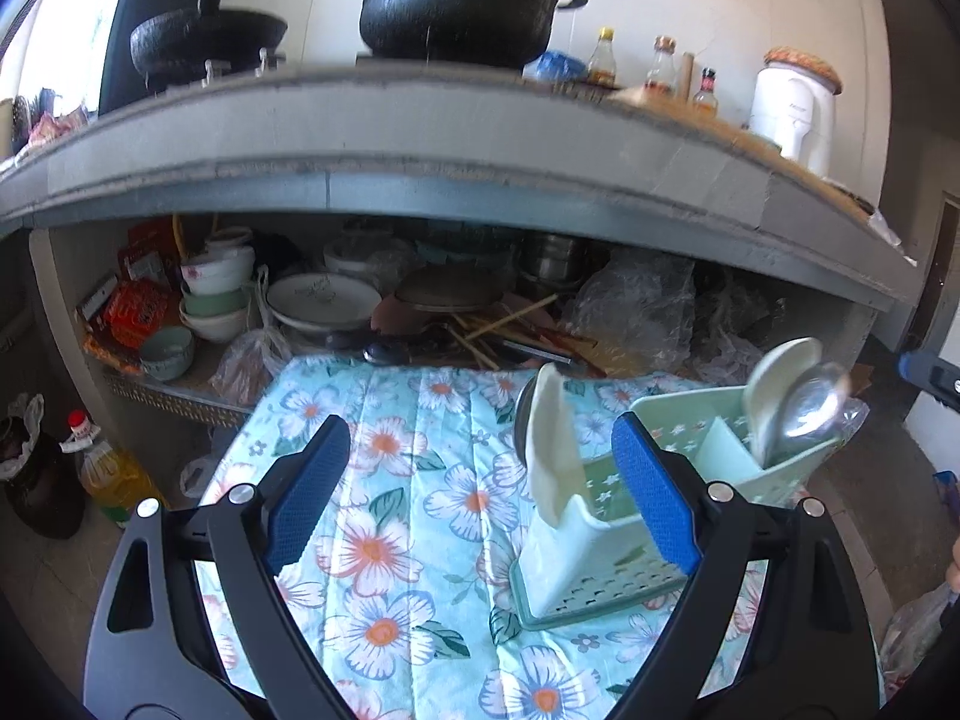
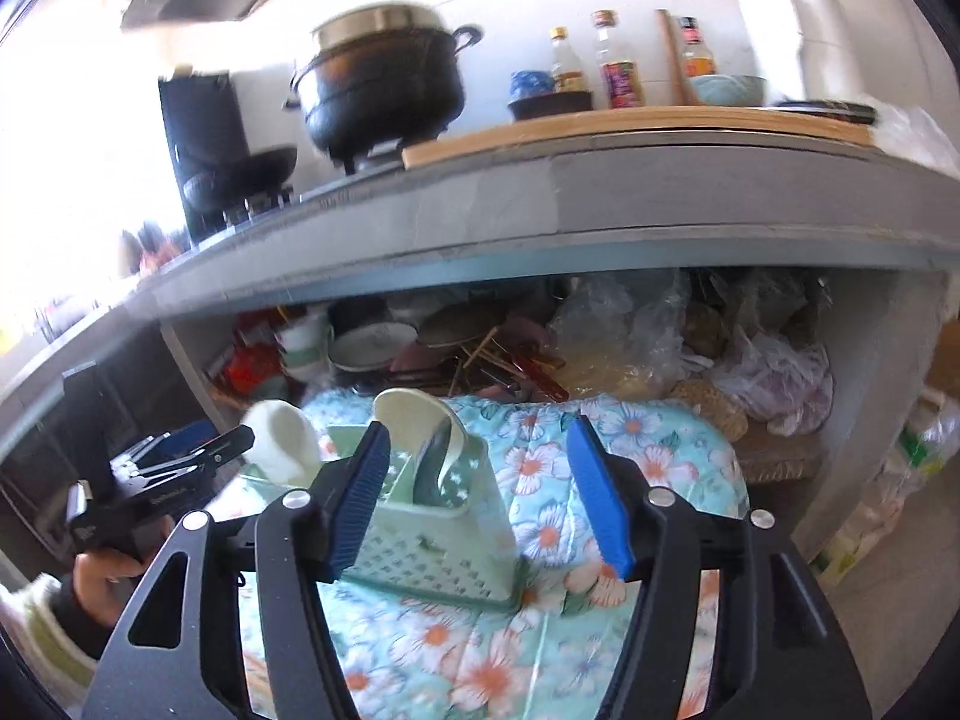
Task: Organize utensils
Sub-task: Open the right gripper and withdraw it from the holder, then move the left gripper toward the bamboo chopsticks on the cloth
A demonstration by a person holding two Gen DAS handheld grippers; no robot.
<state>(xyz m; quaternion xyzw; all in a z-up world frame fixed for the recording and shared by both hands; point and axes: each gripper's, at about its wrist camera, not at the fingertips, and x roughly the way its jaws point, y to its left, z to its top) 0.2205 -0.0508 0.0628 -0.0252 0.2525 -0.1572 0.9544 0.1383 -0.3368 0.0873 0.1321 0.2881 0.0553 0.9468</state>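
A: Left gripper [image 1: 483, 483]?
B: Spread wide, nothing between the blue pads [image 1: 309, 489]. Hovering over the floral cloth [image 1: 384, 480] on the worktop, with the right-hand pad overlapping the near wall of the green utensil caddy [image 1: 600, 576].

A: Right gripper [image 2: 477, 501]?
B: Released too, nothing between the pads. Parted over the caddy [image 2: 432, 546], with the left pad [image 2: 354, 510] in front of its near corner; touching or not, cannot tell.

A: And the utensils?
B: Standing in the caddy, handles down. In the left wrist view: one white spoon [image 1: 555, 450] leaning up out of the near compartment, another white spoon [image 1: 780, 384] and a metal spoon [image 1: 816, 405] together in the far compartment, bowls overlapping. In the right wrist view: a cream spoon [image 2: 414, 414] and a dark metal one [image 2: 432, 468] upright in the nearest compartment, the other white spoon [image 2: 282, 438] behind, blurred.

A: Surroundings?
B: Behind the worktop, a concrete shelf [image 1: 420, 180] carrying a black pot [image 1: 456, 0] and bottles [image 1: 603, 57]; under it, stacked bowls [image 1: 216, 294], plates [image 1: 324, 300] and loose chopsticks [image 1: 504, 324]. At the left edge of the right wrist view, a hand [image 2: 102, 585] gripping the other gripper's handle.
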